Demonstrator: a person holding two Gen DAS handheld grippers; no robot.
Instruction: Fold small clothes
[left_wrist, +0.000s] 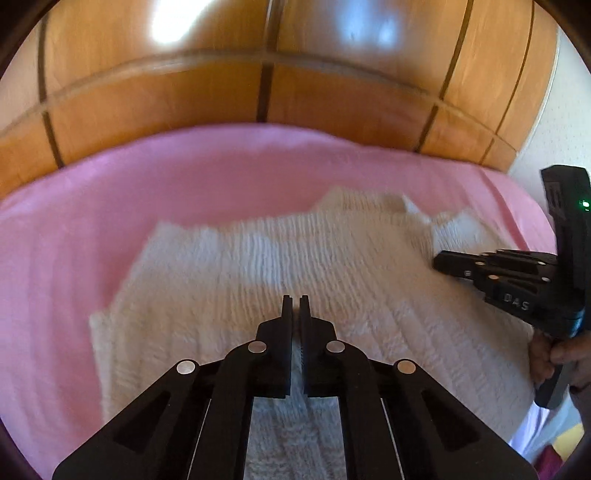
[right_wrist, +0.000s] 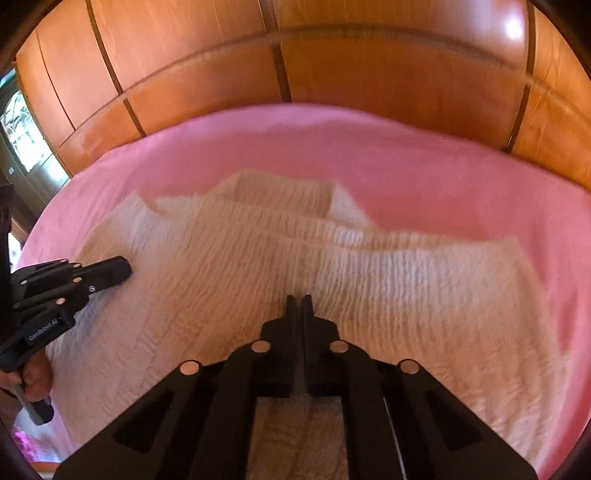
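A white ribbed knit garment lies spread on a pink sheet; it also shows in the right wrist view. My left gripper hovers over the garment's near part with its jaws closed and nothing visibly pinched between the tips. My right gripper is likewise closed over the garment. Each gripper shows in the other's view: the right one over the garment's right side, the left one over its left side. The garment's far edge looks bunched and folded.
A wooden panelled headboard runs along the far side of the bed. The pink sheet extends around the garment on all sides. A window or door shows far left. A hand holds the right gripper's handle.
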